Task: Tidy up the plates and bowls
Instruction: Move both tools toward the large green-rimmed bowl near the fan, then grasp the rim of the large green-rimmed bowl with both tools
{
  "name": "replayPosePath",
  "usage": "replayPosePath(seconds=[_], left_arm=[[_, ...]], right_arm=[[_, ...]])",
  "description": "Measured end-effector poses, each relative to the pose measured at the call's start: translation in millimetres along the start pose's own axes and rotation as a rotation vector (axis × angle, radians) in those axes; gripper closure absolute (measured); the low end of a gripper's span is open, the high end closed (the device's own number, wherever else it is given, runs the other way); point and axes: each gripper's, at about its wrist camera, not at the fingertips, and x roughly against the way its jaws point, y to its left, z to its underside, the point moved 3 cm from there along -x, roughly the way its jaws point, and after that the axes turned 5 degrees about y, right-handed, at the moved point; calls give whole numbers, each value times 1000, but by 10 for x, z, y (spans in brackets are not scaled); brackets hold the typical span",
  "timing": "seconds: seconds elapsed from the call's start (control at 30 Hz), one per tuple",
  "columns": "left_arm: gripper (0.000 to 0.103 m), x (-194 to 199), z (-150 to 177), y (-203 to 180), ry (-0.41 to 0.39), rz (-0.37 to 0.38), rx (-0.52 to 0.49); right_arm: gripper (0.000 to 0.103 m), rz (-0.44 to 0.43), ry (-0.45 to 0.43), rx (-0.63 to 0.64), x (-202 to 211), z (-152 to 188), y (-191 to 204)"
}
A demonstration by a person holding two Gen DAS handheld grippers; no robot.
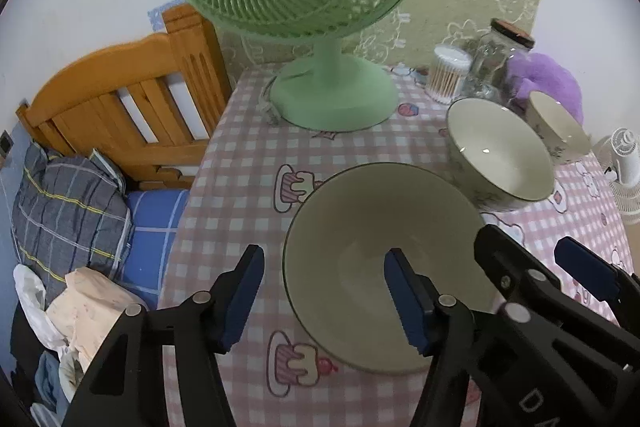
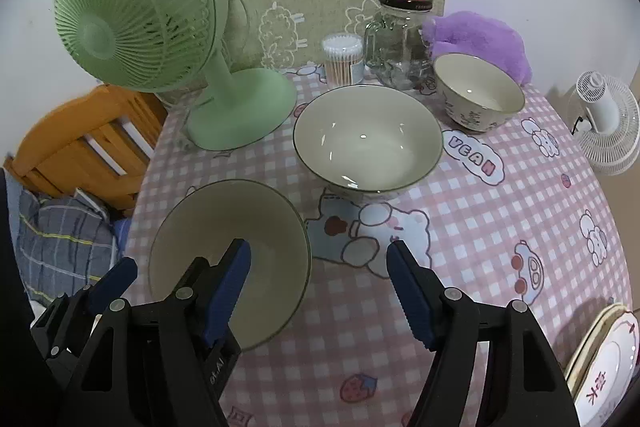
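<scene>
Nearest the left wrist camera, the left gripper (image 1: 322,301) straddles the near-left rim of a shallow green bowl (image 1: 384,259): one blue pad hangs outside over the checked tablecloth (image 1: 240,163), the other sits over the bowl's inside. Its jaws stand about half open and no pad visibly presses the rim, so nothing is gripped yet. The right gripper (image 2: 318,291) hovers just right of the same bowl, jaws likewise apart and empty, above a cartoon bear print.

Beyond the green bowl stand a larger cream bowl (image 2: 368,139) and, far right, a small flowered bowl (image 2: 478,95). A stack of plates (image 2: 604,359) lies at the near-right table edge.

All of it looks like glazed ceramic: stiff, fairly heavy, slippery and breakable. The rim is probably the only place thin enough for these pads, and a one-sided pinch may let the bowl tip, so a deep bite on the rim looks wise.

Readable writing: "VEAN" on the cloth (image 2: 472,155), and red Chinese characters on the top plate, too cropped to read.
</scene>
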Motion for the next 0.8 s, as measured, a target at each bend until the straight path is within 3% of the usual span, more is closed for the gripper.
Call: replayPosePath(seconds=[0.13, 0.17, 0.47, 0.8], left_arm=[[50, -99, -62, 7, 2, -21, -24], [56, -139, -85, 23, 6, -25, -20], [74, -376, -93, 44, 64, 7, -34], [76, -342, -61, 46, 75, -1, -50]], right_arm=[[38, -4, 16, -14, -126, -56, 25], [44, -3, 18, -11, -149, -62, 34], [82, -18, 99, 23, -466, -101, 133], [85, -1, 105, 67, -467, -92, 171]])
